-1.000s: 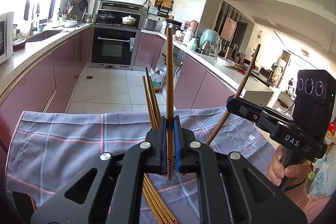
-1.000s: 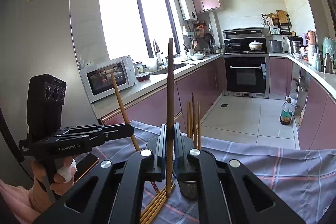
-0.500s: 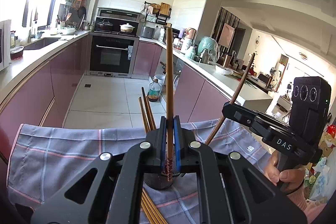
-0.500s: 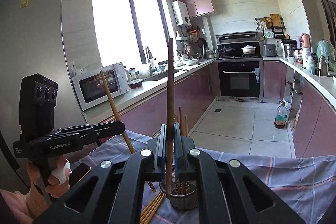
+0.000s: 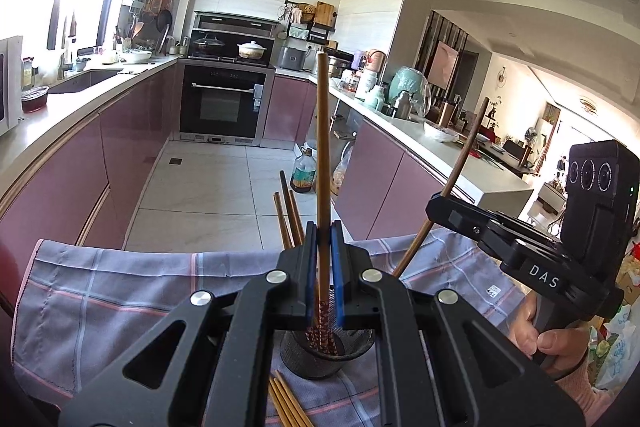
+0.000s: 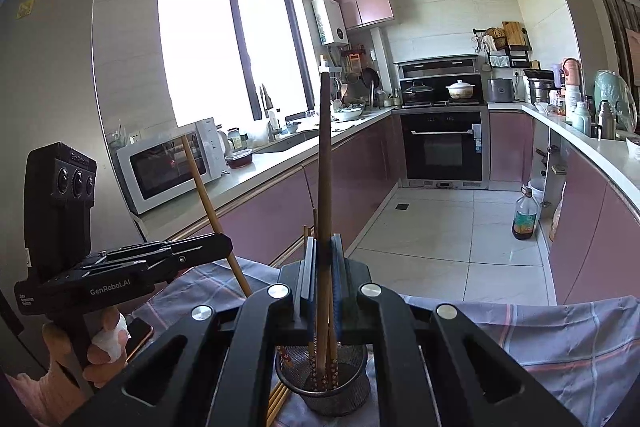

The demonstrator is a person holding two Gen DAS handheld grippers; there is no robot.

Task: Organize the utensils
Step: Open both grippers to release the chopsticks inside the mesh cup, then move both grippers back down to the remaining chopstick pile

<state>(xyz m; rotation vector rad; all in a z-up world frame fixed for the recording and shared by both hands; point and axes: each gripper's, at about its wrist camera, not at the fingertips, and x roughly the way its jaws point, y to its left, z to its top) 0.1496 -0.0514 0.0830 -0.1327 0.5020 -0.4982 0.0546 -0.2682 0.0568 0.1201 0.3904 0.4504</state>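
Observation:
My left gripper (image 5: pixel 323 263) is shut on a brown chopstick (image 5: pixel 322 147), held upright with its patterned end over the black mesh utensil holder (image 5: pixel 320 363). My right gripper (image 6: pixel 323 275) is shut on another brown chopstick (image 6: pixel 325 163), upright, with its lower end inside the same holder (image 6: pixel 324 391). Several chopsticks stand in the holder (image 5: pixel 289 215). Loose chopsticks (image 5: pixel 286 403) lie on the grey checked cloth (image 5: pixel 120 291) beside the holder. Each gripper shows in the other's view: the right one (image 5: pixel 432 205) with its chopstick, the left one (image 6: pixel 228 247) likewise.
The cloth-covered table edge faces a kitchen floor (image 5: pixel 208 187). Pink cabinets line both sides. A microwave (image 6: pixel 168 163) stands on the left counter. An oil bottle (image 6: pixel 524 215) stands on the floor. A phone (image 6: pixel 138 335) lies at the cloth's left edge.
Both grippers have risen and tilted toward the holder with their chopsticks. The mesh holder has come into view under both, and the chopstick ends now hang over or in it.

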